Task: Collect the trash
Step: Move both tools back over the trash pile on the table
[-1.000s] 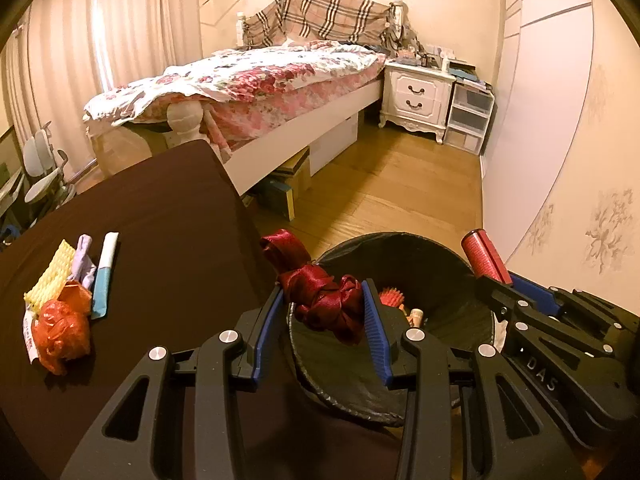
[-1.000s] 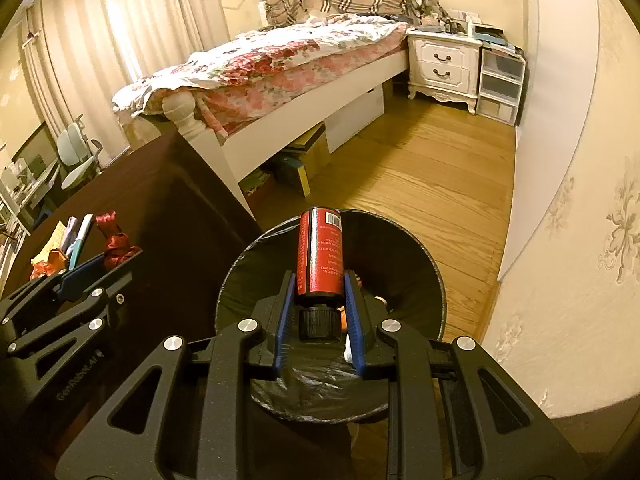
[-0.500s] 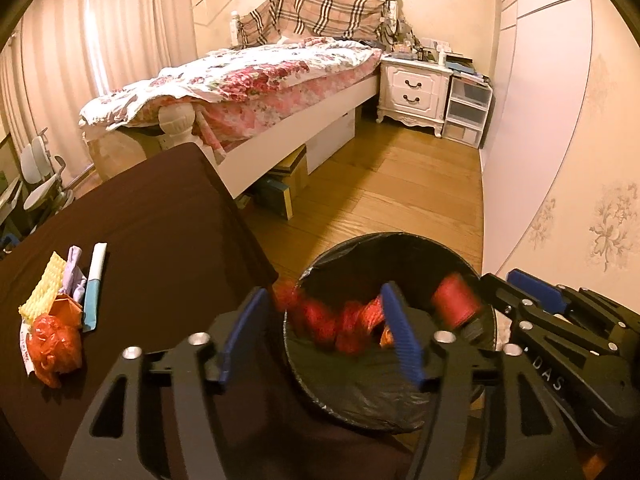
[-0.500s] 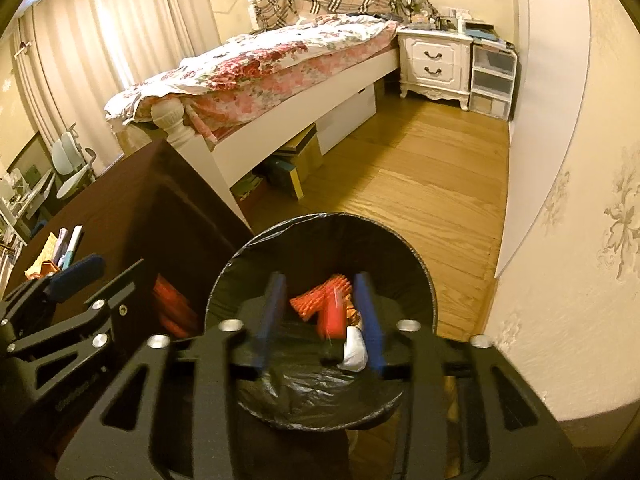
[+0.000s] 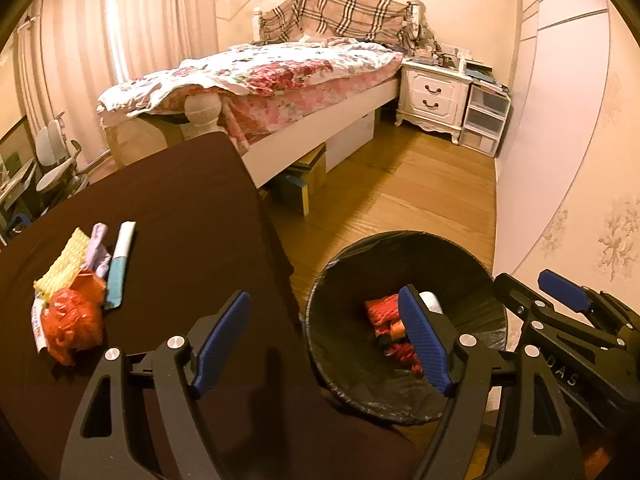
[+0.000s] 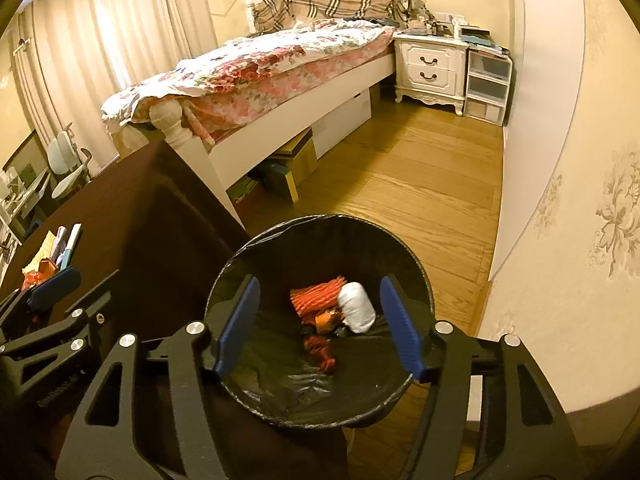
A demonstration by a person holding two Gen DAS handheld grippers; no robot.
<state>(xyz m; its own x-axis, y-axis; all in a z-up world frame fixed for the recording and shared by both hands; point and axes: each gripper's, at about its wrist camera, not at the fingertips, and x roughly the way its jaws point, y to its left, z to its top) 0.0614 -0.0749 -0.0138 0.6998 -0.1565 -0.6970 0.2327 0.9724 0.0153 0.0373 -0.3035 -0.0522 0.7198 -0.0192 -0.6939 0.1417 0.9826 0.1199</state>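
Left gripper (image 5: 326, 340) and right gripper (image 6: 318, 326), jaws just opening, now wide and empty above round black-lined trash bin (image 6: 416, 268). Dropped red scraps (image 6: 320, 300) inside; remaining litter pile (image 5: 76, 288) waiting on dark brown table (image 5: 192, 216).

A home bedroom: a bed (image 5: 280, 80) with floral bedding, a white nightstand (image 5: 434, 98) beside its head, curtains (image 5: 100, 40) behind it, wooden floor (image 5: 400, 200) alongside.
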